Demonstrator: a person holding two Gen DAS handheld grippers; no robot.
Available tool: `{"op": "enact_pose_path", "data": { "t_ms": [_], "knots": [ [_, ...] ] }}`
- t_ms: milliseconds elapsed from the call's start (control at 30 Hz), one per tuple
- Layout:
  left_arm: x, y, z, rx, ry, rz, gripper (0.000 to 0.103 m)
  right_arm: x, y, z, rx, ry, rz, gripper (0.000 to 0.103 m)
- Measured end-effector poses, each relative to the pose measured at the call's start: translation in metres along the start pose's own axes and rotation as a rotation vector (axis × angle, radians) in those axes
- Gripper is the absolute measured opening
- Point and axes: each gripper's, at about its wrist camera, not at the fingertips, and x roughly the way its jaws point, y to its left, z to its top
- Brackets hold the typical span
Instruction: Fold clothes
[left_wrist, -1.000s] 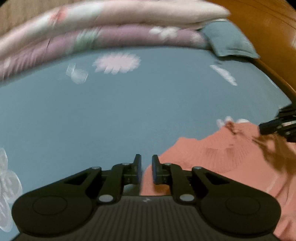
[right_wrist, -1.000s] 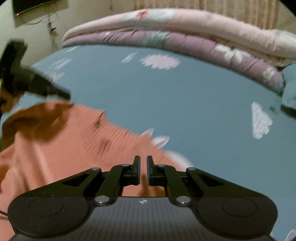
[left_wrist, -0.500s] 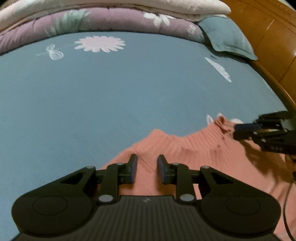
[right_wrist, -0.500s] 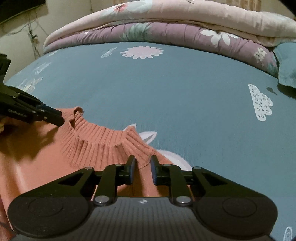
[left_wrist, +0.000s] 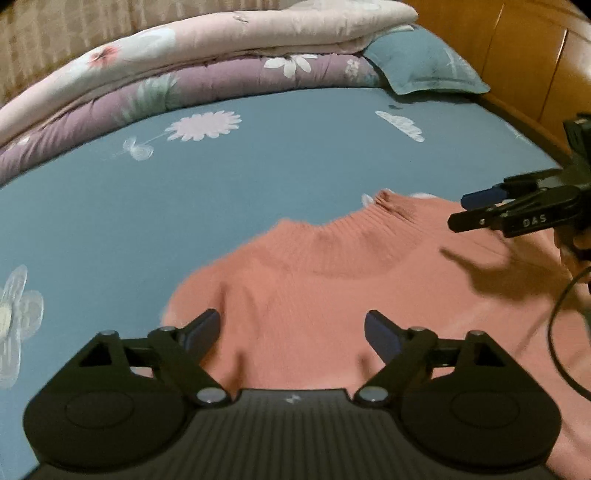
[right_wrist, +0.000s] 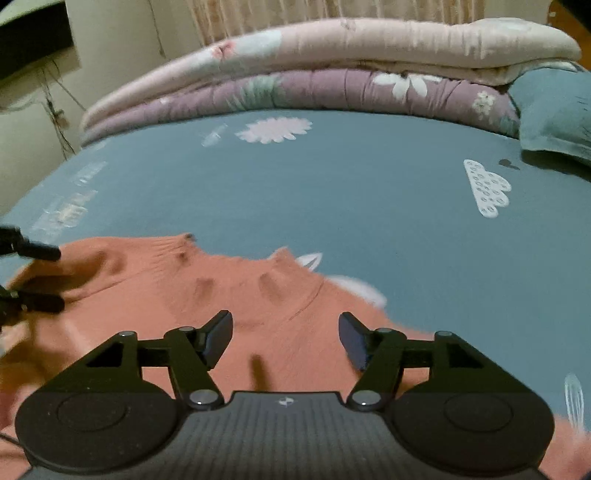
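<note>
1. Looking down both wrist views, I see the salmon sweater (left_wrist: 332, 295) spread flat on the teal bed sheet (left_wrist: 258, 177), its ribbed collar (left_wrist: 354, 236) toward the far side
2. My left tool (left_wrist: 291, 328) hovers over the sweater's left shoulder, fingers spread wide, gripping nothing
3. My right tool (right_wrist: 285, 332) sits over the right shoulder, likewise spread and empty
4. Folded quilts (right_wrist: 332, 70) lie stacked along the far edge of the bed

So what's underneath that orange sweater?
The orange sweater lies flat on a teal bedsheet printed with white flowers; a petal peeks out at its collar. Whatever else the sweater covers is hidden.
</note>
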Motion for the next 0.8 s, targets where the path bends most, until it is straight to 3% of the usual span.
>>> {"op": "enact_pose_path", "data": {
  "t_ms": [100,200,333,400,500,600,733,800],
  "knots": [
    [-0.014,-0.006,-0.023,-0.078,0.022,-0.007,0.087,-0.021,0.013,-0.023,0.017,0.016,-0.001,0.085],
    [-0.017,-0.006,-0.036,-0.148,0.028,-0.041,0.087,-0.042,0.026,-0.045,0.034,0.033,-0.003,0.086],
    [-0.013,0.007,-0.025,-0.145,-0.059,-0.076,0.087,-0.07,0.043,-0.075,0.057,0.054,-0.005,0.086],
    [-0.002,0.023,-0.015,-0.164,-0.063,-0.055,0.087,-0.081,0.049,-0.081,0.053,0.052,-0.021,0.086],
    [0.024,0.055,-0.001,-0.205,0.011,0.029,0.086,-0.101,0.055,-0.084,0.043,0.03,-0.066,0.087],
    [0.037,0.081,0.01,-0.196,-0.007,0.086,0.086,-0.119,0.056,-0.088,0.048,0.013,-0.121,0.088],
    [0.07,0.115,0.014,-0.297,0.045,0.064,0.086,-0.13,0.049,-0.096,0.088,0.016,-0.168,0.088],
    [0.073,0.113,0.013,-0.278,0.04,0.068,0.086,-0.131,0.047,-0.099,0.105,0.019,-0.182,0.088]
  ]
}}
